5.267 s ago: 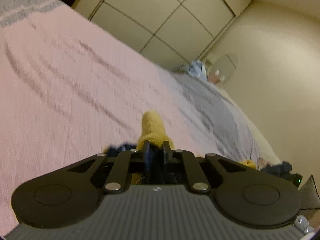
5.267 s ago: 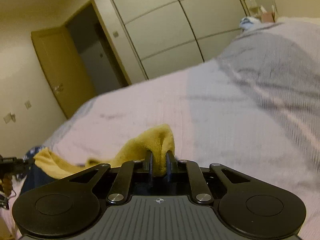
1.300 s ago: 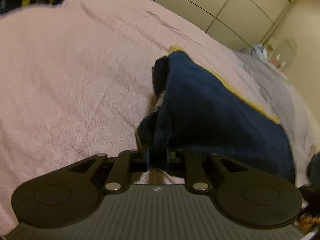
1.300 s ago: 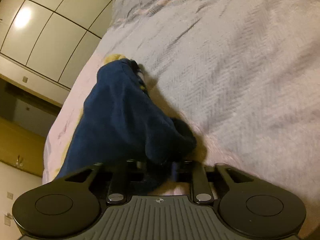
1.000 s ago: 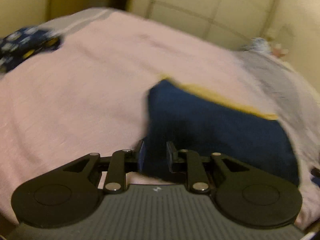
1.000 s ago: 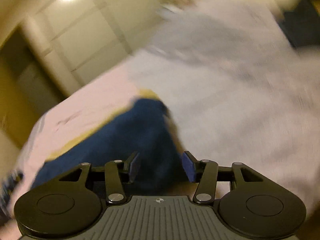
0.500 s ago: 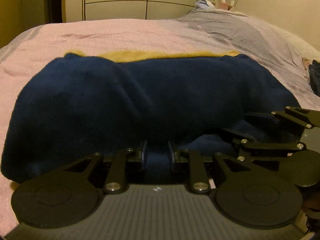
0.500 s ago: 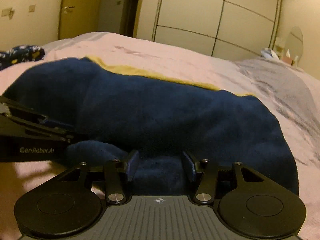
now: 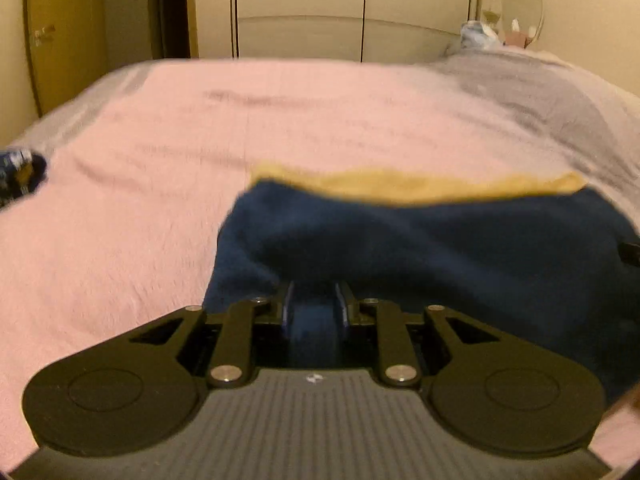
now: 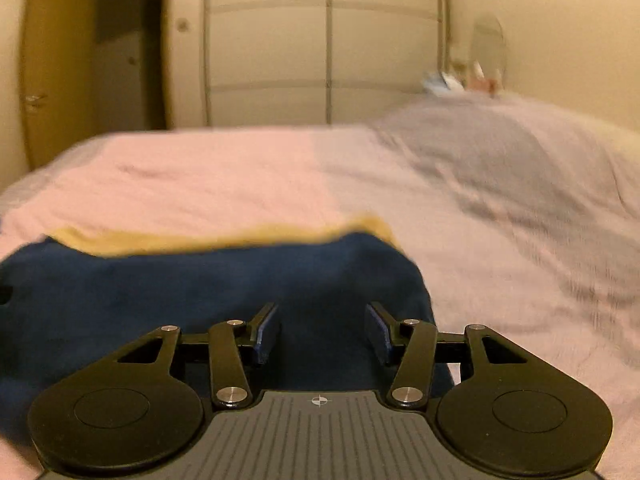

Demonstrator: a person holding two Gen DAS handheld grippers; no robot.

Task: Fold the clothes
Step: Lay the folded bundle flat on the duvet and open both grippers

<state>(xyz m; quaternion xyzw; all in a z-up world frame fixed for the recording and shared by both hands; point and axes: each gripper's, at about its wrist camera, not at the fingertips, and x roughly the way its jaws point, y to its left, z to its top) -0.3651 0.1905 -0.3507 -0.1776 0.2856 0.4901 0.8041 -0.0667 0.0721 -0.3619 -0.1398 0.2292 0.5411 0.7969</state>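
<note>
the navy garment [image 9: 420,252] lies folded over on the pink bedspread [image 9: 132,200], its yellow lining [image 9: 412,186] showing as a strip along the far edge, toward 12 o'clock from both cameras. in the left wrist view the left gripper [image 9: 313,312] has its jaws set narrow with a ridge of navy fleece filling the gap between them, so it looks clamped on the near hem at the garment's left end. in the right wrist view the right gripper [image 10: 322,332] stands with its jaws wide apart, the navy cloth [image 10: 224,280] lying between and under them, and the pads [image 10: 266,334] do not appear to press on it

the step in hand looks like taking hold of the near edge for the next fold. to do it well, the right gripper should probably settle low over the hem near the garment's right end and close on all layers together, matching the left one's bite. both ends would then best be lifted together and carried toward 12 o'clock, so the near hem lands parallel to the yellow strip. thick fleece may slip or bunch, so a deep bite seems wiser than a fingertip pinch. a patterned dark item [image 9: 18,172] at 9 o'clock lies well apart
</note>
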